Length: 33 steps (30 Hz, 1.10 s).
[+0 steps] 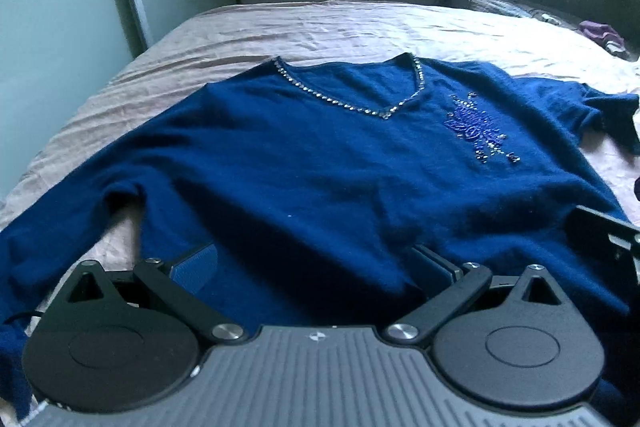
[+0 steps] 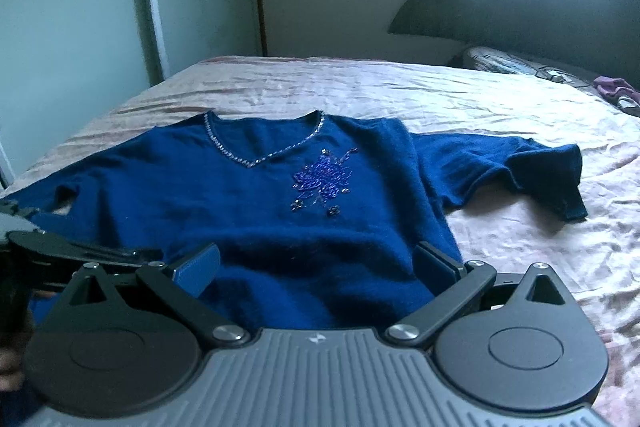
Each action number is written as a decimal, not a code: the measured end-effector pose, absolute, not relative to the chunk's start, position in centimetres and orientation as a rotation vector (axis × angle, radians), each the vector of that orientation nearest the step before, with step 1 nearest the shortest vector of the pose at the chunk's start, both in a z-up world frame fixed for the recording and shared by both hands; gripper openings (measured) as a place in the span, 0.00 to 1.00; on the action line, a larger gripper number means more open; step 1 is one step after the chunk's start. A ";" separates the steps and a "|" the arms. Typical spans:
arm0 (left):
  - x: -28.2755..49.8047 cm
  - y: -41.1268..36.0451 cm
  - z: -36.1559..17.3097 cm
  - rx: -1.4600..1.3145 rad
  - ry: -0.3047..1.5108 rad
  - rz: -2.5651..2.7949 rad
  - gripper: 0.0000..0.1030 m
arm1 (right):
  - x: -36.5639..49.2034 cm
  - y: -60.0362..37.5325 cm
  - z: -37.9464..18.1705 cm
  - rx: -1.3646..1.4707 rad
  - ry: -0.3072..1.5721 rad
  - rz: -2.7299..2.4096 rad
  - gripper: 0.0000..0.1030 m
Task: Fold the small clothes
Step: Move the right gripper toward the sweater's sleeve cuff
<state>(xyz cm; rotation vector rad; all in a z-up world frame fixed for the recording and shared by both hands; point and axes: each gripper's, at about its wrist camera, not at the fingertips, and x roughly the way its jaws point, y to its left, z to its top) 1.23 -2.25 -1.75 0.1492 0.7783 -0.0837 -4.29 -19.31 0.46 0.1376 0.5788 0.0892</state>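
A dark blue short-sleeved V-neck sweater lies flat, front up, on the bed, with a sequin trim at the neck and a beaded flower on the chest. My left gripper is open, low over the sweater's bottom hem at its left part, the fabric lying between the wide-apart fingers. My right gripper is open too, over the hem's right part. One sleeve spreads out to the right, the other sleeve to the left. Each gripper shows at the edge of the other's view.
The bed has a wrinkled pink sheet. A dark headboard and a pillow lie at the far right, with a purple cloth beside them. Mirrored wardrobe doors stand to the left of the bed.
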 end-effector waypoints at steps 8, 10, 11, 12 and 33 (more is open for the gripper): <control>0.9 -3.0 -1.9 0.179 0.768 -0.078 0.99 | -4.2 -20.5 0.3 0.203 0.572 0.102 1.00; 0.9 -3.0 -1.8 0.185 0.765 -0.079 0.99 | -4.2 -20.7 0.1 0.225 0.574 0.109 1.00; 0.9 -3.0 -1.9 0.189 0.765 -0.079 0.99 | -4.2 -20.9 0.1 0.240 0.571 0.113 1.00; 0.9 -3.1 -1.9 0.197 0.761 -0.074 0.99 | -4.3 -21.0 0.0 0.255 0.568 0.116 1.00; 1.3 -3.3 -2.4 0.185 0.785 -0.063 1.00 | -5.2 -20.9 0.4 0.206 0.449 0.135 1.00</control>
